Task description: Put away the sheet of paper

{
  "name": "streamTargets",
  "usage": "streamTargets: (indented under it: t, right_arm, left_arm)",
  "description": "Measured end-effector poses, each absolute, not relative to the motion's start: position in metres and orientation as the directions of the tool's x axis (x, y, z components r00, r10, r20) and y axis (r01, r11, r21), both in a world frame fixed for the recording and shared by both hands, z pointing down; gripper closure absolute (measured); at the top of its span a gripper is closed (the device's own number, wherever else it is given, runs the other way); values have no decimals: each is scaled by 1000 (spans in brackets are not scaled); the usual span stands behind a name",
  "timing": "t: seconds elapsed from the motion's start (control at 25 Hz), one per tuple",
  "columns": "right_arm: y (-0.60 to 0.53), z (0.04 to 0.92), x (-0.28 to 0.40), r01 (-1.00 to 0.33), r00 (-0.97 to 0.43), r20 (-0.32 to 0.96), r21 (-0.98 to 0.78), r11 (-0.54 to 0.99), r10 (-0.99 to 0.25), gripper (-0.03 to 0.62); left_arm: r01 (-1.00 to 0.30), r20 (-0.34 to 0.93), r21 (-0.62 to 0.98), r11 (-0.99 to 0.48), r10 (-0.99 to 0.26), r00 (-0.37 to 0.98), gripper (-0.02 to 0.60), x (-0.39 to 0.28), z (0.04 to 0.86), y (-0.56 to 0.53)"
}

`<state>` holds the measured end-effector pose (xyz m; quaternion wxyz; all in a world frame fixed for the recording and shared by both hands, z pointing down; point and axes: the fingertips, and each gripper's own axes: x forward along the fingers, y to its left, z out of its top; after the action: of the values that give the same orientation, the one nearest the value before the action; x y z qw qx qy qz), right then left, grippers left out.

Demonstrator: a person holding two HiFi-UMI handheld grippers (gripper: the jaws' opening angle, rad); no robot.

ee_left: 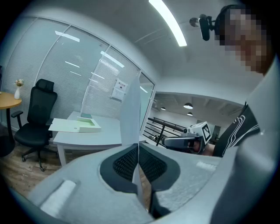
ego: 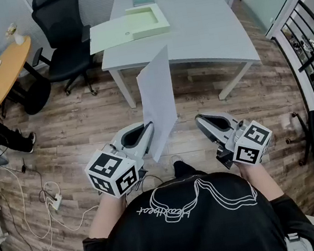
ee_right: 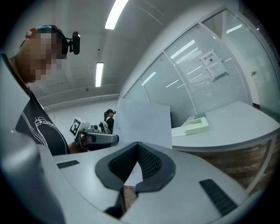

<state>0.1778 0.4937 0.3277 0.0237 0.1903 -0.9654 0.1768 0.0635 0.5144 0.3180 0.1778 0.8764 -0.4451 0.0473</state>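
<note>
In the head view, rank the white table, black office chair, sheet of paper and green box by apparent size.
1. white table
2. black office chair
3. sheet of paper and green box: about alike; the paper is nearer the camera, so unranked.

I see the sheet of paper (ego: 159,98) as thin, matt white. The left gripper (ee_left: 138,151) is matt grey plastic, its jaws faced with dark, ribbed pads. The worktop (ego: 202,33) looks smooth, matt white; the floor (ego: 76,134) is grained wood planking.
</note>
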Motion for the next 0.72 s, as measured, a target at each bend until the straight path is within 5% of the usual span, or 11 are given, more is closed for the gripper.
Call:
streamTargets:
  t: [0.72]
  right_arm:
    - [489, 324, 176, -396, -918, 122, -228, 890, -377, 585]
  left_arm:
    - [-792, 218, 240, -561, -764, 607, 571, 69, 316, 511]
